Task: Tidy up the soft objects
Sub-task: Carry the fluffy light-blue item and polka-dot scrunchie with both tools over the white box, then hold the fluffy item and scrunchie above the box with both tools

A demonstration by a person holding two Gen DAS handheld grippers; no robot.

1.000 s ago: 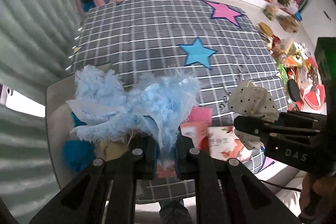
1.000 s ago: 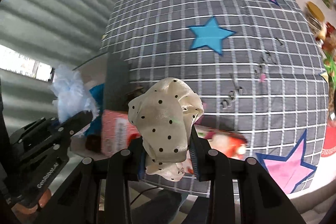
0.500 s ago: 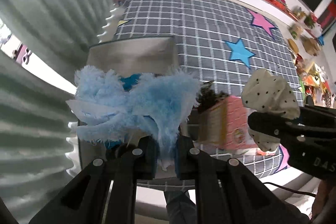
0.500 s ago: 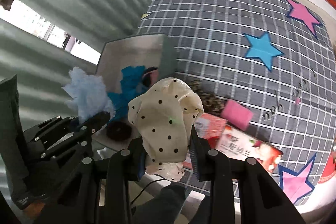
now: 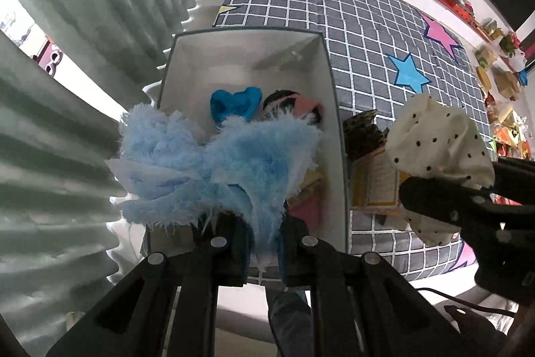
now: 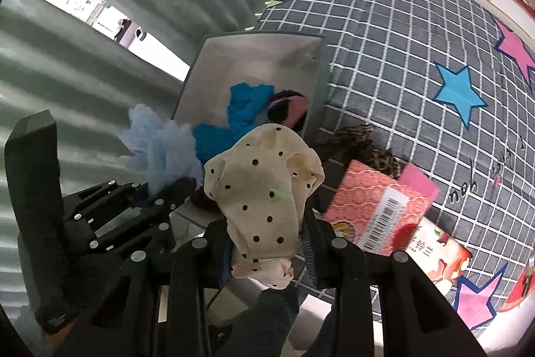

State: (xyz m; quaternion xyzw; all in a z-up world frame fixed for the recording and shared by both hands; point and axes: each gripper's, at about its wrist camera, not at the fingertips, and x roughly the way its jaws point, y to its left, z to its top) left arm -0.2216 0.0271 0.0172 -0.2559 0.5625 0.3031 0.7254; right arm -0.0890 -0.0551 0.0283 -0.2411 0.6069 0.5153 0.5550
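Blue fluffy cloth [image 5: 214, 163] pinched in left claw [image 5: 264, 243]; right claw [image 6: 267, 251] clamps dotted cream cloth [image 6: 264, 189].

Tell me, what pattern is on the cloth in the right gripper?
Cream with black dots, clearest in the right wrist view: cloth, right gripper.

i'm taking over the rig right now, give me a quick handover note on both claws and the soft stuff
Left claw: shut on a fluffy light-blue cloth, above the white box.
Right claw: shut on a cream polka-dot cloth, beside the box, over the checked blanket.
Done: a bright blue cloth and a pink-and-black item lie in the box.
Left: drop both held cloths in; a leopard-print piece sits outside by the box wall.
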